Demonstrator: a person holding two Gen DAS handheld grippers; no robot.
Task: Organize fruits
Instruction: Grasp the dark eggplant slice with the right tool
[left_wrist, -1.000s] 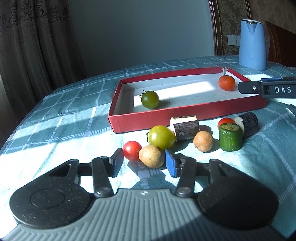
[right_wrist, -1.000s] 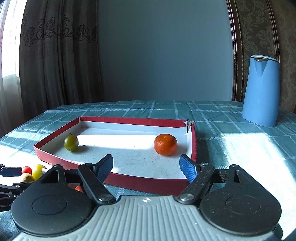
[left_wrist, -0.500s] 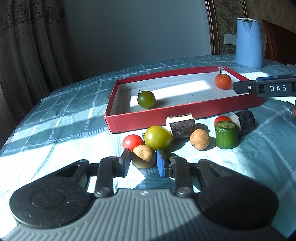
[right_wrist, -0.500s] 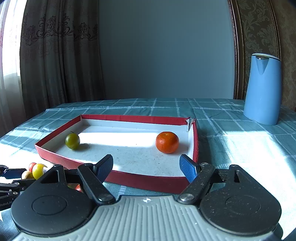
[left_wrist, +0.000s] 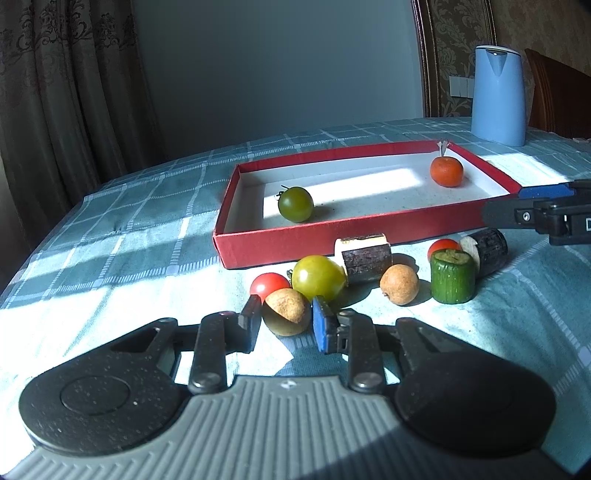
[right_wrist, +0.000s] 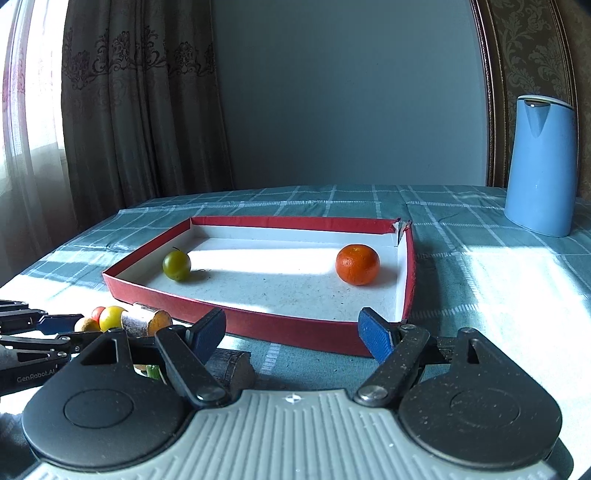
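Observation:
My left gripper (left_wrist: 286, 319) is shut on a small brown fruit (left_wrist: 286, 311) at the near end of a cluster on the table. Behind it lie a red cherry tomato (left_wrist: 267, 284), a yellow-green tomato (left_wrist: 318, 277), a second brown fruit (left_wrist: 399, 284) and another red tomato (left_wrist: 442, 246). A red tray (left_wrist: 332, 236) holds a green tomato (left_wrist: 295, 204) and an orange (left_wrist: 446, 171). My right gripper (right_wrist: 291, 332) is open and empty, hovering at the tray's near edge (right_wrist: 288, 326); the orange (right_wrist: 357, 264) and green tomato (right_wrist: 176, 265) lie beyond it.
Two dark log pieces (left_wrist: 365, 257) (left_wrist: 485, 250) and a green cucumber chunk (left_wrist: 452, 280) lie among the fruit. A blue kettle (left_wrist: 498, 94) stands far right on the checked tablecloth. Curtains hang behind at the left. The right gripper's finger (left_wrist: 535, 210) reaches in from the right.
My left gripper has moved forward around the near brown fruit and closed on it. The right gripper has stayed open and lifted slightly.

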